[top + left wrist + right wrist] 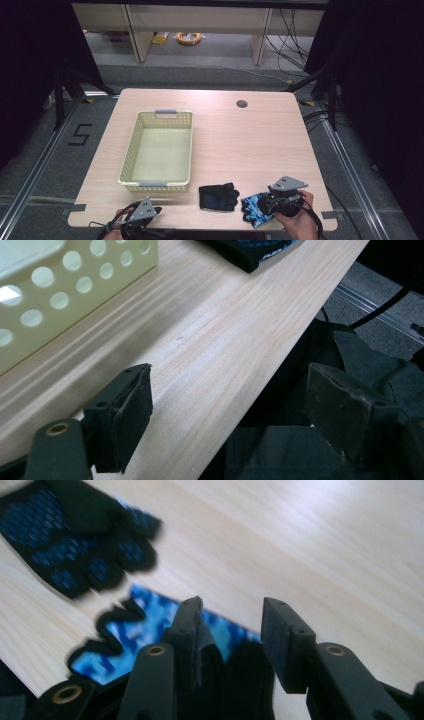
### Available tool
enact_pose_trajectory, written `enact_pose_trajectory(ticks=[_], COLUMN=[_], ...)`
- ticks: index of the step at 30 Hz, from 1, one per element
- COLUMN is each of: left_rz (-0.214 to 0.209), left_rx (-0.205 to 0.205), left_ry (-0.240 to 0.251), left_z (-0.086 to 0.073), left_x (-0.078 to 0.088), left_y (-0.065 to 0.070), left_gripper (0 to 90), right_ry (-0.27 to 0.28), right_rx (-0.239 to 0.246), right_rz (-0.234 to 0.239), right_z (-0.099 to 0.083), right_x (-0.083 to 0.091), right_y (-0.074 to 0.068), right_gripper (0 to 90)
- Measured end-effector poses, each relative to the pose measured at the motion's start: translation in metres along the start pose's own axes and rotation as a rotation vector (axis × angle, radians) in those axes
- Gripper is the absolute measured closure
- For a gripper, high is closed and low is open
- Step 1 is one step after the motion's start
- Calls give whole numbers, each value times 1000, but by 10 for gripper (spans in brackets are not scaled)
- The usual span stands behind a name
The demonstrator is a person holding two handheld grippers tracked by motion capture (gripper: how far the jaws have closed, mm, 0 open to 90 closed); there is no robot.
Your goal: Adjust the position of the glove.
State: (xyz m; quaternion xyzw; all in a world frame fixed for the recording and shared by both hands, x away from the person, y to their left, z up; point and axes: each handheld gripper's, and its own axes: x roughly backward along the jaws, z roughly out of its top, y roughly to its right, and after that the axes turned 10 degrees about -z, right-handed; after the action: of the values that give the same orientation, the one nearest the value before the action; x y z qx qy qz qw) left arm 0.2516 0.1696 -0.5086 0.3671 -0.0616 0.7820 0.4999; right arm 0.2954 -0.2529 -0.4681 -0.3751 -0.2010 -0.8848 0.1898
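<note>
Right tool (pixel 272 201) over wooden table (pixel 240 145)

overhead faces forward; gripper cameras skim table (pixel 250 140) closely.

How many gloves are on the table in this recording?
2. A black glove lies near the front edge, right of the basket. A blue patterned glove lies just right of it, partly under the right claw. The basket looks empty.
</note>
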Motion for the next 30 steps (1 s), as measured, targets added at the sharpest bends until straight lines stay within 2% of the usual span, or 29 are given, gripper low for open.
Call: enact_pose_trajectory(ticks=[3, 4, 5, 6, 7, 8, 10, 11, 12, 13, 14, 15, 16, 18, 22, 23, 24, 25, 26, 27, 28, 29, 30], left_rz=[6, -2, -6, -5, -5, 6, 6, 6, 3, 3, 4, 7, 7, 6, 7, 5, -4, -4, -5, -5, -5, -5, -5], left_rx=[-18, -4, -9, 5, 6, -15, -8, -8, -30, -30, -29, -4, -11, -23, -17, -22, -38, -38, -4, -4, -5, -5, -5], left_ry=[-25, -10, -13, 3, 4, -23, -12, -12, -21, -21, -20, -14, -19, -20, -27, -25, -30, -30, -9, -9, -10, -10, -10], left_z=[0, 0, 0, 0, 0, 0, 0, 0, 1, 1, 1, 0, 0, 0, 0, 0, 1, 1, 0, 0, 0, 0, 0], left_x=[1, 0, 1, -1, -1, 1, -1, -1, 1, 1, 0, -1, 0, 0, 0, 0, 0, 0, -1, -1, -1, -1, -1], left_y=[-2, -1, -1, 0, 0, -2, -1, -1, -2, -2, -2, -1, -1, -1, -1, -1, -2, -2, 0, 0, 0, 0, 0], left_gripper=[187, 187, 187, 187, 187, 187, 187, 187, 187, 187, 187, 187, 187, 187, 187, 187, 187, 187, 187, 187, 187, 187, 187], right_ry=[-18, -46, -50, -44, -63, -74, -82, -82, -74, -74, -85, -85, -91, -96, -78, -79, -86, -86, -85, -85, -83, -83, -57], right_rx=[-16, -41, -41, -29, -56, -63, -69, -69, -58, -58, -80, -80, -65, -96, -78, -92, -115, -115, -111, -111, -118, -118, -109], right_rz=[-9, -18, -17, -27, -23, -22, -17, -17, -10, -10, 3, 3, 8, 20, 38, 75, 108, 108, 129, 129, 128, 128, 134], right_z=[-5, -9, -11, -13, -14, -15, -18, -18, -19, -19, -19, -19, -20, -21, -24, -25, -25, -25, -25, -25, -26, -26, -27], right_x=[-1, -1, -2, -3, -3, -4, -6, -6, -9, -9, -11, -11, -13, -15, -19, -19, -19, -19, -19, -19, -18, -18, -19], right_y=[3, 4, 5, 6, 6, 7, 8, 8, 9, 9, 7, 7, 7, 6, 11, 12, 12, 12, 13, 13, 14, 14, 17], right_gripper=[606, 599, 598, 591, 583, 582, 573, 573, 569, 569, 569, 569, 569, 572, 600, 626, 689, 689, 758, 758, 835, 835, 854])
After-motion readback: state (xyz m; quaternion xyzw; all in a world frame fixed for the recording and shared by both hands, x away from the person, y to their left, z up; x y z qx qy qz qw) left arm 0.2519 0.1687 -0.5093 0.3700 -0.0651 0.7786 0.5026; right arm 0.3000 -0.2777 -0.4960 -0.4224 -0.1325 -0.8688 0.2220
